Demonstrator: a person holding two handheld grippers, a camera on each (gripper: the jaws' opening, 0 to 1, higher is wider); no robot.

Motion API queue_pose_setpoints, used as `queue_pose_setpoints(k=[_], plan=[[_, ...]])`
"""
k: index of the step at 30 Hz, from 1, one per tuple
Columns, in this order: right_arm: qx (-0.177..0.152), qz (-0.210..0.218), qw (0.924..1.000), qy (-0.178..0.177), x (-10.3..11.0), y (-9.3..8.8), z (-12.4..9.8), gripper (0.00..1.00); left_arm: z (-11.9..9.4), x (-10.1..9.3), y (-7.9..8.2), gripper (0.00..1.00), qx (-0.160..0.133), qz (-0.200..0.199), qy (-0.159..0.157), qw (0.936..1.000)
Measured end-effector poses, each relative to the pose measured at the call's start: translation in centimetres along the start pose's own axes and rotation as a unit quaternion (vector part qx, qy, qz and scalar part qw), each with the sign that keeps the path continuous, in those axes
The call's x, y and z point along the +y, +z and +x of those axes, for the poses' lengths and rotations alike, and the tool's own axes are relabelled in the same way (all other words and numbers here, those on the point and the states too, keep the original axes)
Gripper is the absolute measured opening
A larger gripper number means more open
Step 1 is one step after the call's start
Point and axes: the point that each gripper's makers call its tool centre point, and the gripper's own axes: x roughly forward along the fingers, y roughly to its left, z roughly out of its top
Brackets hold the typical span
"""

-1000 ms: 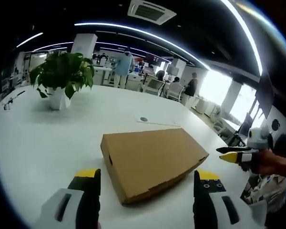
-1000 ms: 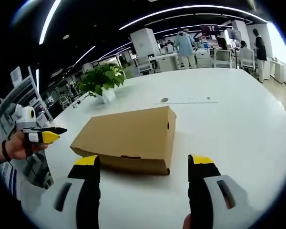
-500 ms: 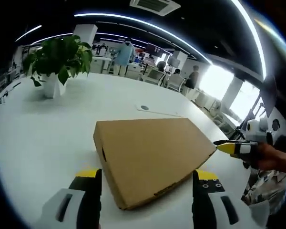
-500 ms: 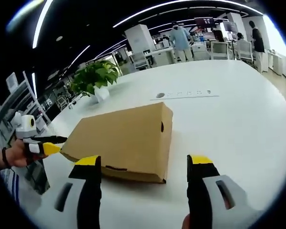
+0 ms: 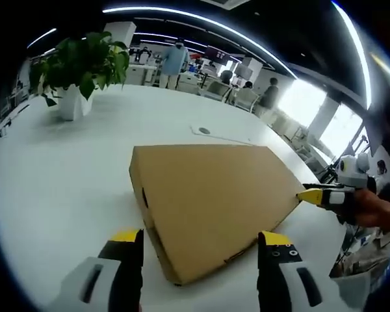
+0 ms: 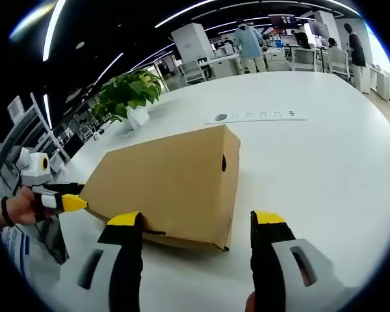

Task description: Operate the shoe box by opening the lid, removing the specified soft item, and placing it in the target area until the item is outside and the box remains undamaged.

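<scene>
A closed brown cardboard shoe box [image 5: 211, 198] [image 6: 169, 185] lies flat on the white table [image 5: 58, 175] [image 6: 312, 156]. My left gripper [image 5: 198, 244] is open, its yellow-tipped jaws standing either side of the box's near corner. My right gripper [image 6: 192, 224] is open too, straddling the box's near edge. In the left gripper view the right gripper [image 5: 322, 195] comes in from the right, close to the box's right corner. The left gripper [image 6: 62, 201] enters the right gripper view from the left, by the box's left corner. What the box holds is hidden.
A potted green plant [image 5: 81, 68] [image 6: 130, 97] stands further back on the table. A flat strip with a round grey socket [image 5: 218, 135] [image 6: 257, 117] lies beyond the box. Several people, desks and chairs [image 5: 211, 84] fill the office behind.
Both grippers have moved closer to the box, which now looms larger in each view. Each other gripper's tip has come near the box's corner. The lid stays shut.
</scene>
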Motion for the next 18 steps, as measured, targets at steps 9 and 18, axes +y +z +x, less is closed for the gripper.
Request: queue_pose_setpoints(k=[9, 18], plan=[[-0.008, 0.029, 0.9995, -0.001, 1.1, 0.5, 0.9, 0.49, 0.4, -0.2, 0.3, 0.70, 0.009, -0.011, -0.008, 0.9999], [-0.008, 0.022, 0.9997, -0.011, 1.2, 0.5, 0.9, 0.47, 0.6, -0.2, 0.3, 0.67, 0.008, -0.018, 0.001, 0.9998]])
